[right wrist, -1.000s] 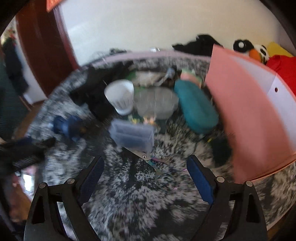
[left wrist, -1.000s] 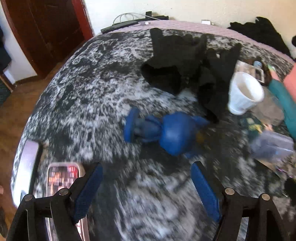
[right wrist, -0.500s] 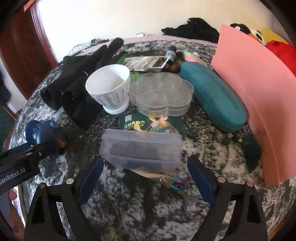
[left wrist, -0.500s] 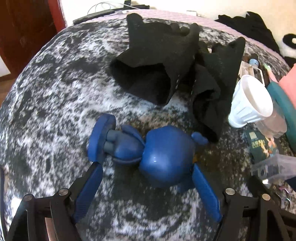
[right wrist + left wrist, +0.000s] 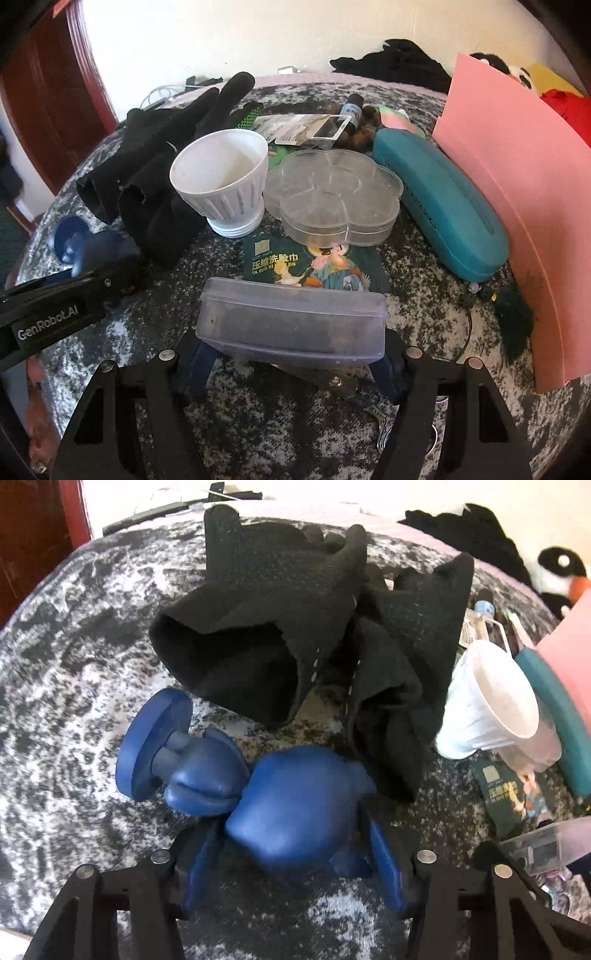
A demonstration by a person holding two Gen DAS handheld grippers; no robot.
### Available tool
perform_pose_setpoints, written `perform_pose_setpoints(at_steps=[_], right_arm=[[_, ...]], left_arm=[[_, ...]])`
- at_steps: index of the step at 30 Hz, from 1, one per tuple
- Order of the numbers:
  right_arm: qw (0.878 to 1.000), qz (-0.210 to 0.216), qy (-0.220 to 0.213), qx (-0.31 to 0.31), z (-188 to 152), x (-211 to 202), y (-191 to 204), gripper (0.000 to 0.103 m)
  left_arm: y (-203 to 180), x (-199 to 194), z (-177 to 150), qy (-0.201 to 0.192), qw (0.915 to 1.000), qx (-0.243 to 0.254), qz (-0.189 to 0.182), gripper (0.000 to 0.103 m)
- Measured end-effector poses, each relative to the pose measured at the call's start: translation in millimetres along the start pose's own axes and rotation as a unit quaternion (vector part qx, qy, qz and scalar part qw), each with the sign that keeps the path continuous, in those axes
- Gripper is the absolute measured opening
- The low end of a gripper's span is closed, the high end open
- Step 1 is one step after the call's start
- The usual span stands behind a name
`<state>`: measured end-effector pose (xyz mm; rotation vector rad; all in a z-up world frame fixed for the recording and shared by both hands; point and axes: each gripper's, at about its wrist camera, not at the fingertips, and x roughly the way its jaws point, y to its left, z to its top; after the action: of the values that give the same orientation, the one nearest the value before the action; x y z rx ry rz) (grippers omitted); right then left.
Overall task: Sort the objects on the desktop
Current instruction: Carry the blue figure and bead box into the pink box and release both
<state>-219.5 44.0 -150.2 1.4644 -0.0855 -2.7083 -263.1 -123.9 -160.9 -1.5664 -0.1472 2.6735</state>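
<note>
A blue toy figure (image 5: 258,797) with a round base lies on its side on the mottled grey cloth; it also shows in the right wrist view (image 5: 92,247). My left gripper (image 5: 291,864) is shut on its round head, one finger on each side. My right gripper (image 5: 295,365) has its fingers against both ends of a clear lidded plastic box (image 5: 291,321), shut on it. The left gripper's black arm (image 5: 55,302) shows at the left of the right wrist view.
Black gloves (image 5: 295,635) lie behind the toy. A white ribbed cup (image 5: 221,184), a clear flower-shaped box (image 5: 332,195), a teal case (image 5: 439,206), a green packet (image 5: 314,269), a pink sheet (image 5: 517,206) and scissors (image 5: 369,402) crowd the cloth.
Both grippers moved forward and closed. The left one came up to the blue toy and shut on its head; the right one reached the clear box and shut on it.
</note>
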Motion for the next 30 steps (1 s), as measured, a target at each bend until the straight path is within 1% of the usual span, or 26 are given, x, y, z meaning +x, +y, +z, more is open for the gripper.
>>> perform_pose_setpoints(at_steps=[2,7,13,21,24,27,30], right_arm=[[1.000,0.005,-0.001,-0.003,-1,-2,1,0.074],[1.000,0.019,-0.009,-0.008,-3,-18,3,0.073],[0.999,0.034,-0.020,-0.007,-6,-40,2,0.073],[0.999,0.043,-0.030,-0.010,-15,-74,-6,0.073],[0.998,0.048,-0.036,-0.008,-18,-89,-12,0.073],[0.997,0.052,-0.047,-0.006,-19,-108,-20,0.073],[0.996,0.046,-0.073,-0.009,-23,-135,-28,0.073]], left_arm=[[-1,-1,-2,0.001,0.9999,0.002,0.010,0.061],[1,-10,-8,-0.003,0.9998,-0.007,0.017,0.061],[10,-32,-17,-0.008,0.9992,-0.026,0.028,0.061],[8,-82,-27,-0.041,0.9976,-0.044,0.034,0.061],[1,-102,-39,-0.048,0.9974,-0.046,0.028,0.061],[-12,-122,-49,-0.061,0.9972,-0.038,0.024,0.061],[-29,-144,-58,-0.073,0.9968,-0.031,0.012,0.061]])
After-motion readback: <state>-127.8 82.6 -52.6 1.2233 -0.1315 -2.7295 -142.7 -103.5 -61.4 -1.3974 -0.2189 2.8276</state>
